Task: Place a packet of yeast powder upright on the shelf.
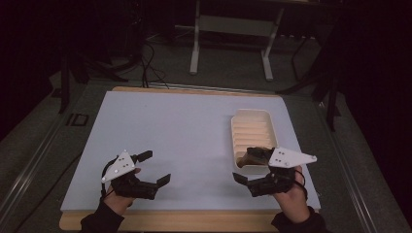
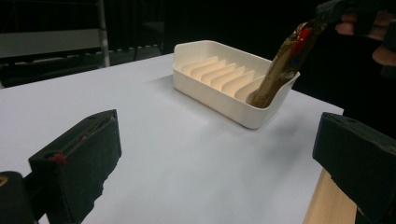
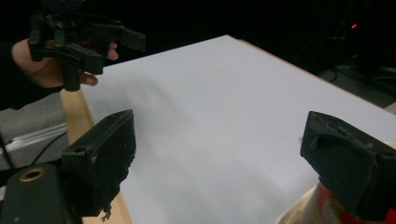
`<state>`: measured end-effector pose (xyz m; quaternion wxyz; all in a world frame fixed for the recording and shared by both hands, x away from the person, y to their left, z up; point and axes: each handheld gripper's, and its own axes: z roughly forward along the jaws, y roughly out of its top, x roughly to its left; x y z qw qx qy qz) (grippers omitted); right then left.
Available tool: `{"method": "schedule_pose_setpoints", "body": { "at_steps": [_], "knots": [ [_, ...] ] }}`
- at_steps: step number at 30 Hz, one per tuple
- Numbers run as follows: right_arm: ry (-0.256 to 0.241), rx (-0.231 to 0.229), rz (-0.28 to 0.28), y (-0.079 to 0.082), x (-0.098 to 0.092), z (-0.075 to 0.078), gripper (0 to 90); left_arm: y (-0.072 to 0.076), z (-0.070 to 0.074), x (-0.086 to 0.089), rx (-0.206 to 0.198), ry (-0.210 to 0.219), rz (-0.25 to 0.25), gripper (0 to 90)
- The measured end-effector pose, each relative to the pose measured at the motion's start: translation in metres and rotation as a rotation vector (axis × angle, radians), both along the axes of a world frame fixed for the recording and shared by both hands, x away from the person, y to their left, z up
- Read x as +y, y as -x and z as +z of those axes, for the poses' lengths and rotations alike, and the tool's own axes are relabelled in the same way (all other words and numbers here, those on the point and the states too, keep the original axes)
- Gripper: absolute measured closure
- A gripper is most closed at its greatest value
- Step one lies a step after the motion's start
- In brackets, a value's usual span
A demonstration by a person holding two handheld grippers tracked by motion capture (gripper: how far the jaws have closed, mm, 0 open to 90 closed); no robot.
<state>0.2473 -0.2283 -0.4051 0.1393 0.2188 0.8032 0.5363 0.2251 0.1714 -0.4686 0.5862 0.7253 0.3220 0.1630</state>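
A white ridged tray (image 1: 252, 121) lies at the right of the pale blue mat (image 1: 184, 136). A brown packet with a red mark (image 2: 280, 65) stands tilted in the tray's near end, its foot on the ridges. The packet's top (image 1: 253, 155) meets one jaw of my right gripper (image 1: 248, 166), which stands wide open; I cannot tell whether it leans on that jaw. My right gripper (image 3: 224, 140) has nothing between its jaws, and a bit of red and cream shows under one of them. My left gripper (image 1: 154, 167) is open over the mat's near left, apart from the tray.
The mat covers a wooden table (image 1: 194, 221) whose front edge runs just under both hands. A white desk frame (image 1: 233, 29) and cables (image 1: 148, 63) stand on the dark floor beyond the table. Bare mat lies between the two grippers.
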Motion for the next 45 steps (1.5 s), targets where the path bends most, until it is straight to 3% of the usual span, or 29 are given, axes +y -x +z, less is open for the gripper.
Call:
{"method": "schedule_pose_setpoints", "body": {
  "at_steps": [3, 5, 14, 19, 22, 36, 45],
  "knots": [
    [-0.005, 0.000, 0.000, 0.006, 0.003, -0.010, 10.3, 0.001, -0.001, 0.001, -0.008, -0.006, -0.001, 1.8],
    [-0.007, 0.025, 0.023, 0.009, 0.004, -0.016, 10.3, 0.002, -0.001, 0.001, -0.006, -0.003, -0.001, 1.8],
    [0.039, 0.062, 0.031, 0.018, 0.005, -0.041, 10.3, 0.004, -0.003, 0.003, -0.008, 0.004, -0.001, 1.8],
    [0.043, 0.059, 0.023, 0.022, 0.001, -0.048, 10.3, 0.004, -0.006, 0.001, 0.005, 0.002, -0.007, 1.8],
    [0.070, 0.050, 0.022, 0.024, -0.001, -0.052, 10.3, 0.003, -0.008, 0.000, 0.014, 0.004, -0.013, 1.9],
    [0.067, 0.067, 0.024, 0.032, -0.013, -0.062, 10.3, 0.003, -0.018, -0.008, 0.032, -0.019, -0.040, 1.8],
    [0.090, 0.066, 0.045, 0.032, -0.010, -0.065, 10.3, 0.002, -0.026, -0.013, 0.036, -0.027, -0.052, 1.9]
  ]
}}
